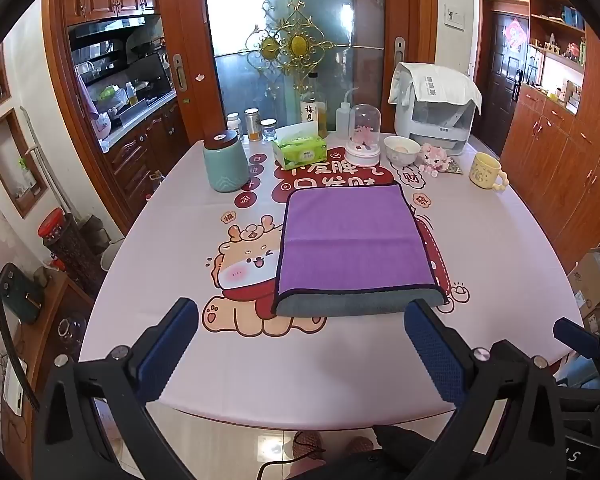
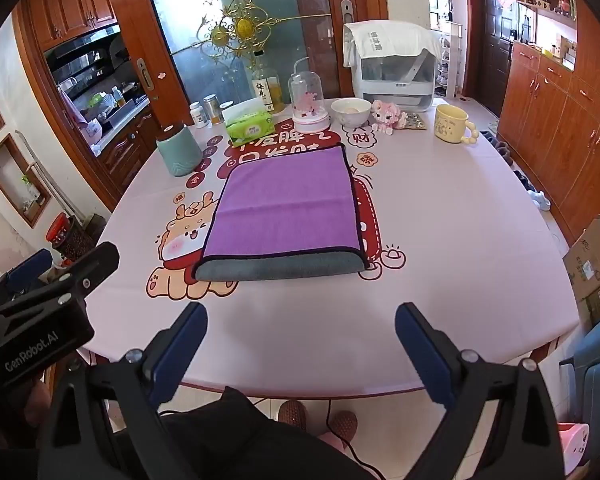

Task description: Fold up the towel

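Note:
A purple towel (image 1: 352,236) with a grey underside lies folded flat on the pink printed tablecloth (image 1: 500,248), mid-table; its rounded grey fold faces me. It also shows in the right wrist view (image 2: 288,208). My left gripper (image 1: 302,322) is open and empty, held above the table's near edge just short of the towel's fold. My right gripper (image 2: 300,326) is open and empty, also near the front edge, farther back from the towel. The left gripper's body (image 2: 40,320) shows at the left of the right wrist view.
Along the table's far side stand a teal canister (image 1: 225,162), a green tissue box (image 1: 300,150), jars, a bottle (image 1: 313,106), a glass dome (image 1: 363,136), a bowl (image 1: 401,150), a pink plush toy (image 1: 434,158), a yellow mug (image 1: 486,170) and a white appliance (image 1: 436,108). Cabinets stand at the right.

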Available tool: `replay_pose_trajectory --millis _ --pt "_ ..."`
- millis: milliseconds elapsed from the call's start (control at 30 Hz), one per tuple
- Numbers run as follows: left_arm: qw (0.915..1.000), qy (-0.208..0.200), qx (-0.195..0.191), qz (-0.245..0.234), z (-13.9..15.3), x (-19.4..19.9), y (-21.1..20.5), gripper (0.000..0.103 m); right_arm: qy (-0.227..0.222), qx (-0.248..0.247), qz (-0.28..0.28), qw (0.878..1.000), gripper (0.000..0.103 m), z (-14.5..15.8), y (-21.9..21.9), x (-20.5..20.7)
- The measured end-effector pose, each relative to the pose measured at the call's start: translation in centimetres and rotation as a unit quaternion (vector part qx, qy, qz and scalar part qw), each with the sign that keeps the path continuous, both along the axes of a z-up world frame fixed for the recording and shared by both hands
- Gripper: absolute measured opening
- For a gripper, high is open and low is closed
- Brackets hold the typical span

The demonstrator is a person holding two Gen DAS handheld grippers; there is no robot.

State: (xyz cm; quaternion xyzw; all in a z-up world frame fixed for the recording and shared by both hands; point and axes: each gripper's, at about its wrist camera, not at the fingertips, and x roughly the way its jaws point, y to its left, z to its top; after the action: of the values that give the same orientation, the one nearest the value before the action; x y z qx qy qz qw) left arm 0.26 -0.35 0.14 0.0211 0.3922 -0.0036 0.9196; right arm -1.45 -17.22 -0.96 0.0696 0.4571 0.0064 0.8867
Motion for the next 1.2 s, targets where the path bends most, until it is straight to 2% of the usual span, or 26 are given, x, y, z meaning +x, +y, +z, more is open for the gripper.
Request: replay_pose_trajectory --millis 1200 --pt "0.9998 0.013 0.01 -0.006 -0.51 0.64 0.2 0.102 0.005 -0.007 -0.002 1.0 0.096 -0.16 0.21 0.56"
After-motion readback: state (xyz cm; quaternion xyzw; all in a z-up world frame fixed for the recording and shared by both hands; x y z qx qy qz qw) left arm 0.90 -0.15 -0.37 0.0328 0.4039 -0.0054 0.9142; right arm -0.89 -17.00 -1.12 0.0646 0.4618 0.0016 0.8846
